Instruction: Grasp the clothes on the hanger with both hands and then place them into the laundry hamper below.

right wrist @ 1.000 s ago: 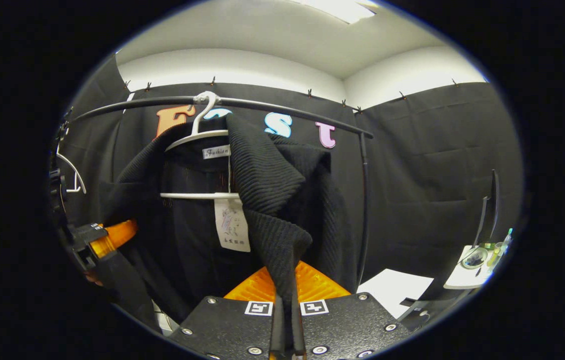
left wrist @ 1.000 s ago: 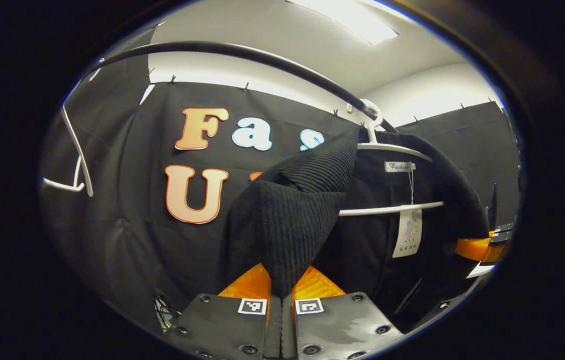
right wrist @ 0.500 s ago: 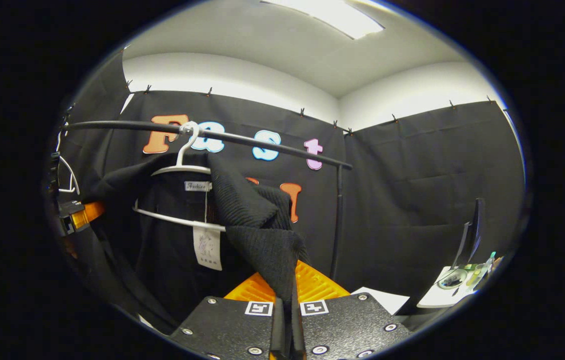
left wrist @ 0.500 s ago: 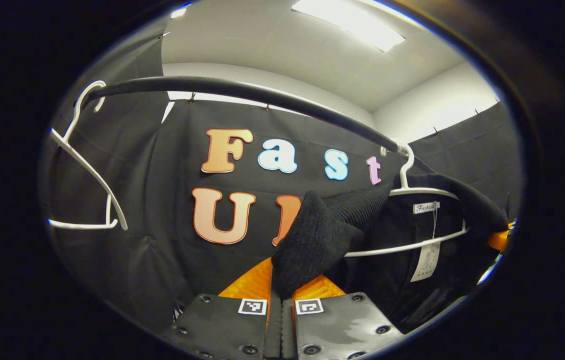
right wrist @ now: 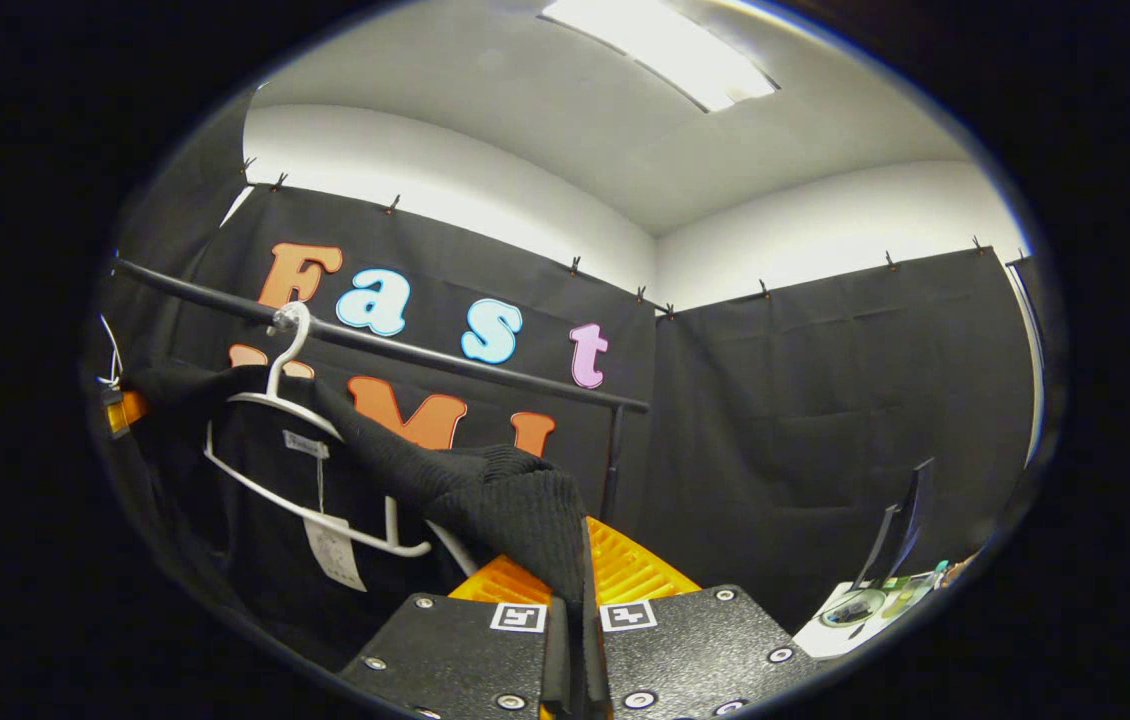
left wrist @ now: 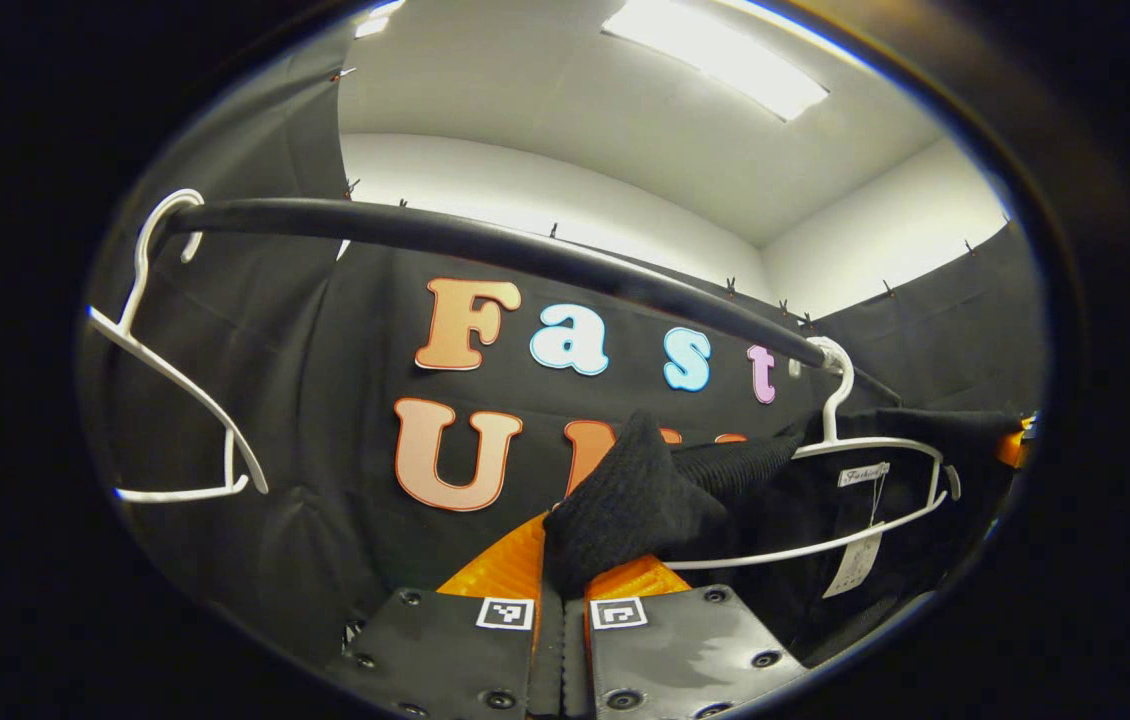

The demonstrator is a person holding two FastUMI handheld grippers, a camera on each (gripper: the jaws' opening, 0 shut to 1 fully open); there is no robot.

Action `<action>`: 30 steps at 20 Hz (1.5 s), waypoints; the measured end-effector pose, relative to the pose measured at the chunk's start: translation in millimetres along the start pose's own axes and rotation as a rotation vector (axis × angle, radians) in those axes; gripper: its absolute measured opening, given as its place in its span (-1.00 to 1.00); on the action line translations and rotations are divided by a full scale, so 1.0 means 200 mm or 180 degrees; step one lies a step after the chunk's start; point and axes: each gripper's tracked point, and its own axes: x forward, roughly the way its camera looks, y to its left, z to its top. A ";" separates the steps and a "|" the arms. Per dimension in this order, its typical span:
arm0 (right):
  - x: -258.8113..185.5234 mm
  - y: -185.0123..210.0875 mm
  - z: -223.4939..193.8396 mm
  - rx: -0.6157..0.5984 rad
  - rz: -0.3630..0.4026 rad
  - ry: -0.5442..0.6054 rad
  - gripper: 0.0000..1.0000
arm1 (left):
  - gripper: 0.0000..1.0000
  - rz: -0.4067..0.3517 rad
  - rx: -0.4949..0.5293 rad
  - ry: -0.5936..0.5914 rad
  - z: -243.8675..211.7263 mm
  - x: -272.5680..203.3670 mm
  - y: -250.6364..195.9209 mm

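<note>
A black ribbed knit garment (left wrist: 640, 495) hangs over a white hanger (left wrist: 870, 448) on the black rail (left wrist: 525, 250). My left gripper (left wrist: 565, 565) is shut on a bunched shoulder of it, pulled off the hanger's end. In the right gripper view the same garment (right wrist: 495, 495) stretches from the hanger (right wrist: 290, 405) to my right gripper (right wrist: 575, 570), which is shut on its other shoulder. A paper tag (right wrist: 330, 550) dangles inside the garment. The left gripper (right wrist: 120, 410) shows at the far left, and the right gripper (left wrist: 1015, 440) at the far right of the left gripper view.
An empty white hanger (left wrist: 175, 400) hangs at the rail's left end. The rail's upright post (right wrist: 610, 470) stands close beyond the right gripper. A small table (right wrist: 865, 615) with small items and a dark screen (right wrist: 900, 525) stands at the lower right.
Both grippers have risen and pulled outward with the shoulders in them. The garment is stretched flatter across the hanger, which has tilted and sits lower and smaller in both views.
</note>
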 end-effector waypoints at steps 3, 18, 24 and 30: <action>0.13 0.00 0.00 0.0020 0.0021 0.0013 -0.89 | -0.86 -0.0003 0.0011 -0.0031 0.02 0.01 0.00; 0.42 0.27 -0.50 0.0355 0.0614 0.0245 -0.89 | -0.87 0.0146 0.0229 -0.0101 0.04 0.09 0.06; 0.35 0.42 -0.73 0.0439 0.0711 0.0445 -0.90 | -0.87 0.0144 0.0262 -0.0030 -0.04 0.13 0.05; 0.20 0.62 -0.76 0.0556 0.0762 0.0416 -0.90 | -0.87 0.0241 0.0328 -0.0115 -0.02 0.17 0.10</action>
